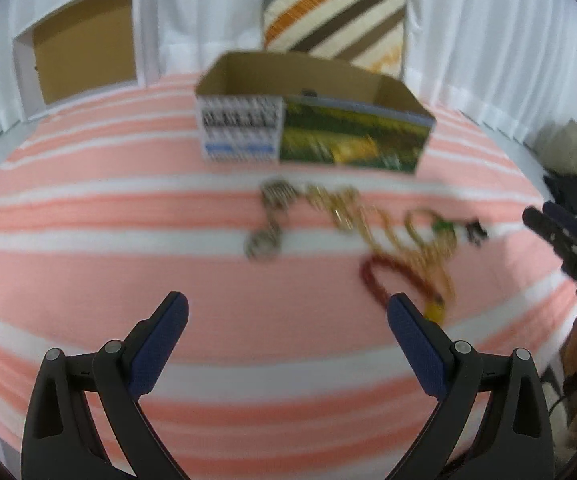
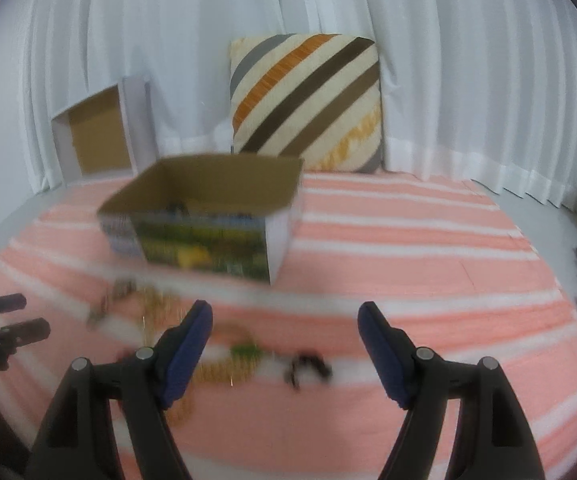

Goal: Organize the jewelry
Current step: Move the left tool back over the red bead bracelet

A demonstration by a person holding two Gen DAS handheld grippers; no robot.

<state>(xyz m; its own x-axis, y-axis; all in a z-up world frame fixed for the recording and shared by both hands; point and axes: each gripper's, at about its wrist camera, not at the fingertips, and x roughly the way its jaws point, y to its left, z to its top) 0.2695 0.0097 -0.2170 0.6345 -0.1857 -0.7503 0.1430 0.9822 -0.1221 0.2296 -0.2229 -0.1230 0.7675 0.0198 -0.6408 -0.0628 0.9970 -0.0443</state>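
Now we hold our left gripper (image 1: 287, 312) and right gripper (image 2: 285, 322) released, empty, just above the jewelry (image 1: 372, 224) tangled on the striped cloth (image 1: 108, 272). Farther off waits the open box (image 1: 316, 128). Interlocked chains could snag, dragging neighbours along.

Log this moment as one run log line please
left gripper: jaws open, empty | right gripper: jaws open, empty | jewelry: loose on striped cloth before open box | nothing held

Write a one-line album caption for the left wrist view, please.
Open left gripper above a pink-striped cloth, facing scattered jewelry and an open cardboard box.
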